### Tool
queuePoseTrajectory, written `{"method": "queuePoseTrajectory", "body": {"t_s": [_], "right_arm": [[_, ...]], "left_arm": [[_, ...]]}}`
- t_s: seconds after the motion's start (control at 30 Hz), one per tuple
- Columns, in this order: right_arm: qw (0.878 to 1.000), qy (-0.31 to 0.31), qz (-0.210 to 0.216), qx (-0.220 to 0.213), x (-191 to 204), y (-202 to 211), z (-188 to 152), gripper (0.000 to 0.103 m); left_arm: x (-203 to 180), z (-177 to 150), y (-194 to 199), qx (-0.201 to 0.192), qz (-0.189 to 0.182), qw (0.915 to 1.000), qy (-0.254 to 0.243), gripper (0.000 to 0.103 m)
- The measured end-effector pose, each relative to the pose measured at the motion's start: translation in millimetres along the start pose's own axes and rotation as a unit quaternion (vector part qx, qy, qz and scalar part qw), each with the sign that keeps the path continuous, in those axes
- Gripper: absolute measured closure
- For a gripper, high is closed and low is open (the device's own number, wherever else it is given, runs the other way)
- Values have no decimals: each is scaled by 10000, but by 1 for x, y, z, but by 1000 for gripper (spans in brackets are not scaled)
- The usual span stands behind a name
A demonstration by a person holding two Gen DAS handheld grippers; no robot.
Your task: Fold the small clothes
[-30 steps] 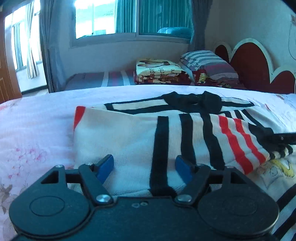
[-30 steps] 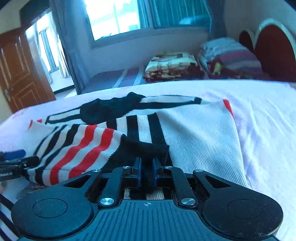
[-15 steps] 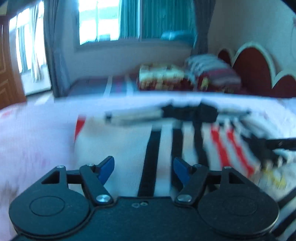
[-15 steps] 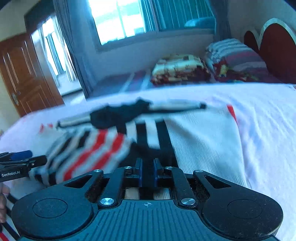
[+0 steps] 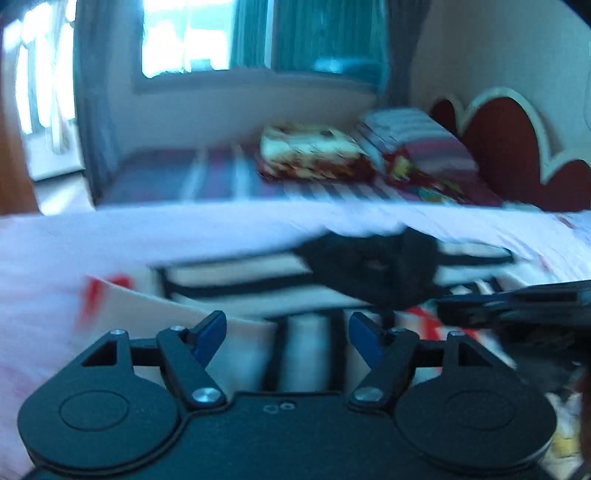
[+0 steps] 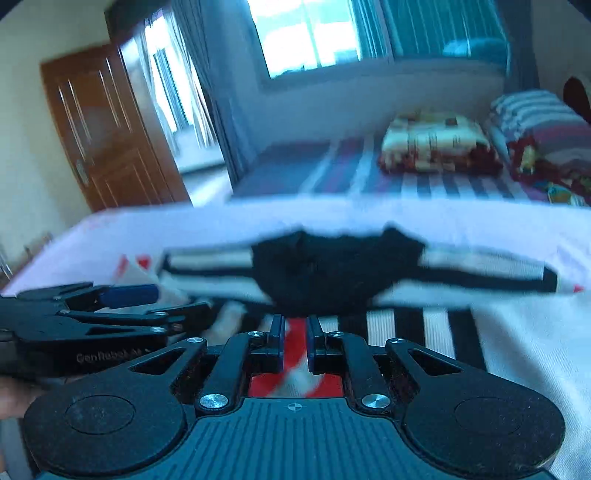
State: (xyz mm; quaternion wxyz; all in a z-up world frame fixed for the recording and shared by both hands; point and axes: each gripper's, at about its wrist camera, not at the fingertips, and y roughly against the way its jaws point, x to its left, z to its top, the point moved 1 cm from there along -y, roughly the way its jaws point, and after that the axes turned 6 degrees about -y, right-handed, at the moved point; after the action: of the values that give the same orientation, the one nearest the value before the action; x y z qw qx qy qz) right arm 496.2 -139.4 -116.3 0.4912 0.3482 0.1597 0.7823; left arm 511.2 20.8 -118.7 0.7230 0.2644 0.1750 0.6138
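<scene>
A small white knit sweater with black and red stripes and a black collar lies on the pink bed sheet. My left gripper is open and empty, just above the sweater's body. My right gripper is shut on the sweater's red-striped sleeve and holds it over the body, close to the collar. The right gripper also shows at the right edge of the left wrist view, and the left gripper at the left of the right wrist view. Both views are blurred.
A second bed behind carries a folded patterned blanket and striped pillows. A red headboard stands at the right, a wooden door at the left, and a window at the back.
My right gripper has carried the red-striped sleeve forward and to the left over the sweater body, towards the collar. My left gripper stays open and has moved forward over the sweater.
</scene>
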Motion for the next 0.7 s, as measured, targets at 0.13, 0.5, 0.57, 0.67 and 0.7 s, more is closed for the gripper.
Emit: {"method": "queuePoseTrajectory", "body": {"t_s": [0.13, 0.5, 0.57, 0.67, 0.7], "right_arm": [[9997, 149, 103, 145, 14, -22, 7, 92], [9995, -175, -258, -108, -10, -7, 3, 92], [9992, -125, -373, 13, -18, -7, 3, 92], [9974, -52, -721, -63, -40, 9, 5, 92], [9957, -116, -903, -139, -53, 18, 6, 92]], "left_arm": [[51, 2, -24, 380, 266, 9981, 410, 33], [31, 10, 5, 39, -120, 9990, 440, 34], [-4, 9, 4, 33, -340, 9992, 191, 32], [-29, -2, -12, 379, -266, 9989, 71, 32], [-30, -8, -13, 328, -222, 9992, 28, 32]]}}
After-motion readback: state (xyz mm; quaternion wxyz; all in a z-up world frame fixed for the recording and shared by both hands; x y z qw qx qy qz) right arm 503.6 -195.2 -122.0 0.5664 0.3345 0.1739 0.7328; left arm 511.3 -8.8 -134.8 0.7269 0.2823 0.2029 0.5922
